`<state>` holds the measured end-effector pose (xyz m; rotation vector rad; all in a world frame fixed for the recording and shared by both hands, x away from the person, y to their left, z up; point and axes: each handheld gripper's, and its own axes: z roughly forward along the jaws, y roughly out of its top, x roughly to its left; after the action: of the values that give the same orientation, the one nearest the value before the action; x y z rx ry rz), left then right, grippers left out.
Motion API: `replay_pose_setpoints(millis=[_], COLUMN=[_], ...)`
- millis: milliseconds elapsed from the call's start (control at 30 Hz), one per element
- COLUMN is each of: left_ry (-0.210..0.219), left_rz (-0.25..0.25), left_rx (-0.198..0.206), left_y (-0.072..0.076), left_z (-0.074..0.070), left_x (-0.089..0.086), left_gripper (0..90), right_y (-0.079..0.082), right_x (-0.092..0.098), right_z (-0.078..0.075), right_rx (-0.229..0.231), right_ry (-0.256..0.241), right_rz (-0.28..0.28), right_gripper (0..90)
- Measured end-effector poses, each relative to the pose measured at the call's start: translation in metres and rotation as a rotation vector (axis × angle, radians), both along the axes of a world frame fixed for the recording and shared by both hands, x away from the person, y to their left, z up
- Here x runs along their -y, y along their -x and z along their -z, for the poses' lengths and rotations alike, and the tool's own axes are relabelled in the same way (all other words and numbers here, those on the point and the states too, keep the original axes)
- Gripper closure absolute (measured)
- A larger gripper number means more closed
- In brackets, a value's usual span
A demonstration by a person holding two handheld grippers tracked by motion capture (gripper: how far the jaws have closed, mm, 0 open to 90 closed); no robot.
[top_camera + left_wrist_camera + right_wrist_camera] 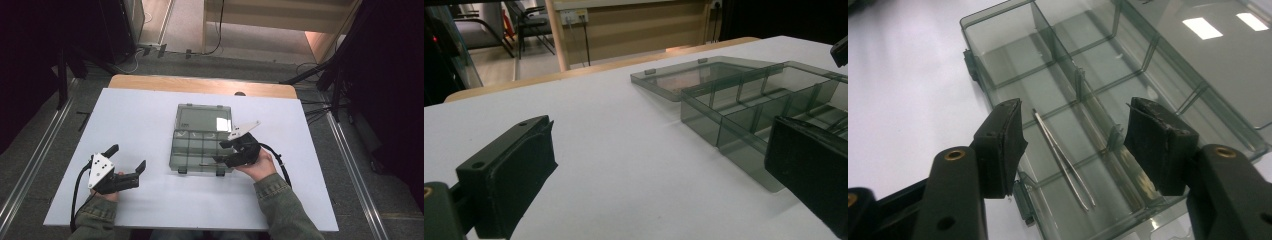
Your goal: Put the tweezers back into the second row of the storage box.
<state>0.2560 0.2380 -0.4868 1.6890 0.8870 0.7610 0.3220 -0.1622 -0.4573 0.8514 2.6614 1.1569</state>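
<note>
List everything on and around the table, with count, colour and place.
organizer box: one, smoky clear plastic, table centre, lid open and lying flat behind it
tweezers: one pair, silver, in a near compartment of the box
table: one, white top with a wooden far edge
chairs: dark, in the room beyond the table
left hand-held gripper: one, black, open, over the table left of the box
right hand-held gripper: one, black, open, over the tweezers
sleeves: two, olive green, at the near edge
</note>
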Motion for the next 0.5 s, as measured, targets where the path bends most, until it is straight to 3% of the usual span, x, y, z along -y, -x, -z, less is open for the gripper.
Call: replay_pose_setpoints(millis=[333, 500], left_ry=[-0.002, 0.001], left_rz=[0.005, 0.005], left_rx=[0.004, 0.004], left_y=[-0.001, -0.001], left_z=[0.0, 0.0], left_x=[0.0, 0.001], left_gripper=[0.0, 0.0], right_y=[0.0, 0.003], right_x=[0.008, 0.016], right_z=[-0.001, -0.003], right_rx=[0.0, 0.004], right_ry=[-0.029, -0.045], right_rz=[0.076, 0.117], right_gripper=[25.7, 12.2])
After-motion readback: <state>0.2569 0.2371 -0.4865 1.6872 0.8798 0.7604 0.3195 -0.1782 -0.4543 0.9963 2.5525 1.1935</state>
